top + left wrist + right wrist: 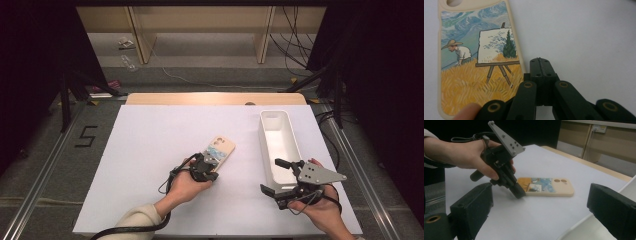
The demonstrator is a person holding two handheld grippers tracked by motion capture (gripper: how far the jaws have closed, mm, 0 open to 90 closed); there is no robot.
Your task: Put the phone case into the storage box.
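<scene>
Cream plastic frames the phone case (218,150), which lies flat on the white tabletop (150,150) just left of centre, its painted back facing up and its camera holes toward one o'clock. The left gripper (541,65) has its jaws pressed together with nothing between them, the tip resting just beside the case's long edge near its lower end. At four o'clock, the right gripper (271,176) is spread wide, beside the white tray (274,116).
</scene>
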